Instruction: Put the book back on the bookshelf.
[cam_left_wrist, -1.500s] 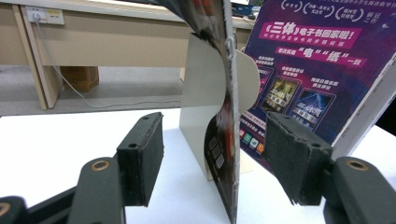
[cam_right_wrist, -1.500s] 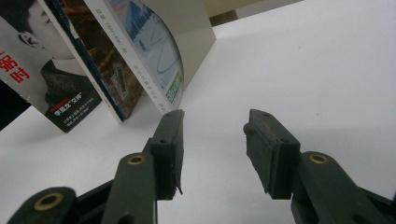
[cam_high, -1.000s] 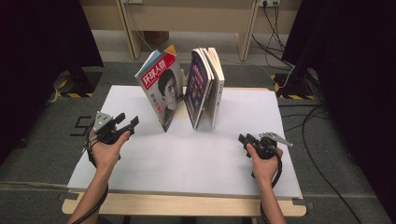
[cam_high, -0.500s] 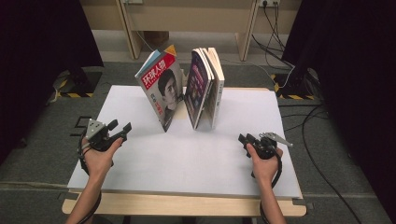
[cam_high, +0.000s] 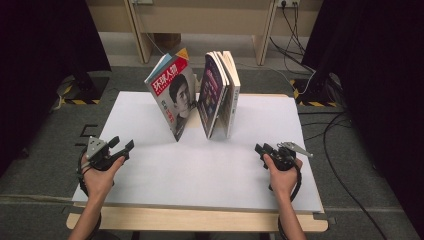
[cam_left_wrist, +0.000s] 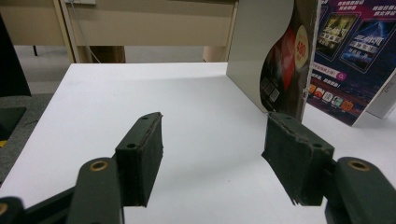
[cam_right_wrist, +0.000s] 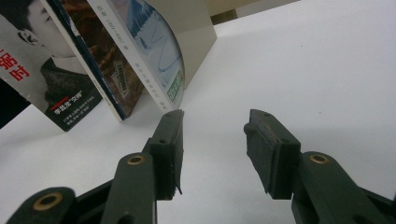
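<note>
Left gripper (cam_high: 121, 148): jaws wide apart, nothing between the pads; it rests low at the near left of the table (cam_high: 210, 170).
Right gripper (cam_high: 263, 149): jaws well open and empty, low at the near right edge.
Magazine with a face on its cover (cam_high: 174, 97): ahead and to the right of the left gripper, well apart, leaning on the neighbouring stack.
Upright magazines (cam_high: 220, 92): ahead and left of the right gripper, standing on edge just beside the leaning one.
Step in hand: probably an approach to the leaning magazine; neither gripper has reached it.
Doing it well: bring the pads in level, one each side of the free cover edge, and close gently so the stack stays upright.
Hard to tell: how many magazines stand in the stack, and whether a support holds them from behind.
Cut off: in the left gripper view the covers (cam_left_wrist: 299, 56) run past the top edge.
</note>
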